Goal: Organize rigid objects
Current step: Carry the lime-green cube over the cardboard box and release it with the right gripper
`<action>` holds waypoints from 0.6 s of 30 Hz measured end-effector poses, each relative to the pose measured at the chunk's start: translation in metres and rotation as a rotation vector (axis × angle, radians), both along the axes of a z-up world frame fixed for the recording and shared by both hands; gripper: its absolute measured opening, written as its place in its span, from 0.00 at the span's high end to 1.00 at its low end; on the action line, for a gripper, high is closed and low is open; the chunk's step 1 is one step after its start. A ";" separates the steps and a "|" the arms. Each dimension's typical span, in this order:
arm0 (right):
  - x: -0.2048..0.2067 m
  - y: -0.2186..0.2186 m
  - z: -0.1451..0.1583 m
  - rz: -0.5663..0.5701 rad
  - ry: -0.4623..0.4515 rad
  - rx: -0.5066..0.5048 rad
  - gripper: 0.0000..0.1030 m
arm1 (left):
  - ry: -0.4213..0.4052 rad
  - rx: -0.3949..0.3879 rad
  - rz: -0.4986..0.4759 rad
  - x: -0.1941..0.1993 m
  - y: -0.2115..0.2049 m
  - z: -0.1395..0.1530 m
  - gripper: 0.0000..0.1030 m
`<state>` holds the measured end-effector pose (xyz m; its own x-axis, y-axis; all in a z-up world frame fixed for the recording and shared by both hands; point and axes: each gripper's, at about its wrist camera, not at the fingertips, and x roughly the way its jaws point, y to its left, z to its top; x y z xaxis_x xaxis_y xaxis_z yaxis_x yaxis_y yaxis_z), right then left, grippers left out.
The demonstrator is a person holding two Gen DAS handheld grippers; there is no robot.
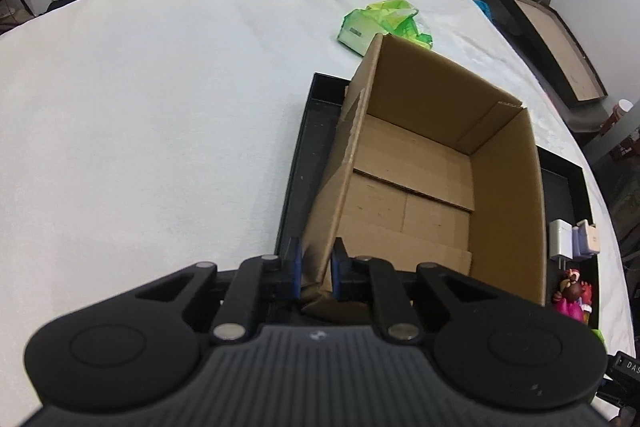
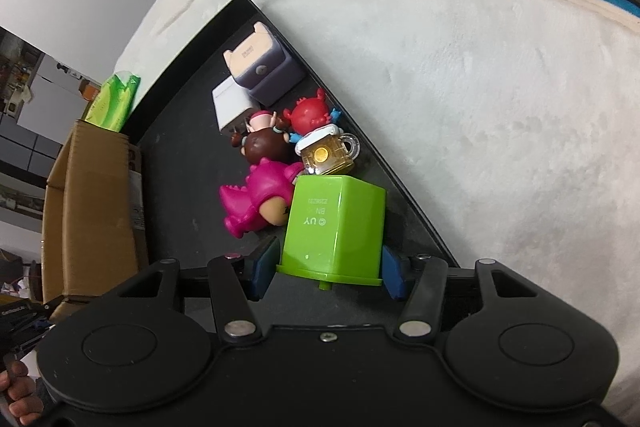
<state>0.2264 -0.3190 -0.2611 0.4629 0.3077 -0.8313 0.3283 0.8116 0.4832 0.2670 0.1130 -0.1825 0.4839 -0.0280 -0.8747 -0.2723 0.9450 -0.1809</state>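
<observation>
Pinching cardboard box [image 1: 420,163] wall, left gripper [image 1: 317,269], unseen right-side

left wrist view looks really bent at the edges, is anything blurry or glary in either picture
Left wrist view: strong fisheye bend, the black tray edge bows and the corners go dark; the cardboard box is sharp, evenly lit. Right wrist view: same curving along the tray rim; the green cup is crisp, with a small bright glint on the little beer mug.

cardboard box [image 1: 420,187]: open, empty, in black tray [image 1: 316,147] | green block [image 2: 334,227]: on tray, beside toys
</observation>
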 end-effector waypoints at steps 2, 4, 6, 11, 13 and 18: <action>-0.003 -0.002 0.002 -0.010 -0.004 0.013 0.49 | 0.007 0.001 0.000 -0.005 -0.002 0.000 0.88; -0.006 -0.003 0.005 -0.016 -0.007 0.010 0.49 | 0.011 0.000 -0.001 -0.010 -0.003 0.001 0.88; -0.009 -0.003 0.007 -0.018 -0.010 0.008 0.49 | 0.016 -0.001 0.001 -0.017 -0.003 0.002 0.88; -0.018 -0.001 0.015 -0.007 -0.026 0.008 0.49 | 0.019 -0.001 -0.004 -0.036 -0.004 0.003 0.88; -0.021 0.001 0.020 -0.001 -0.031 0.007 0.49 | 0.021 -0.002 -0.004 -0.043 -0.005 0.004 0.88; -0.028 0.005 0.034 0.015 -0.052 0.011 0.49 | 0.024 -0.017 0.004 -0.059 -0.008 0.003 0.87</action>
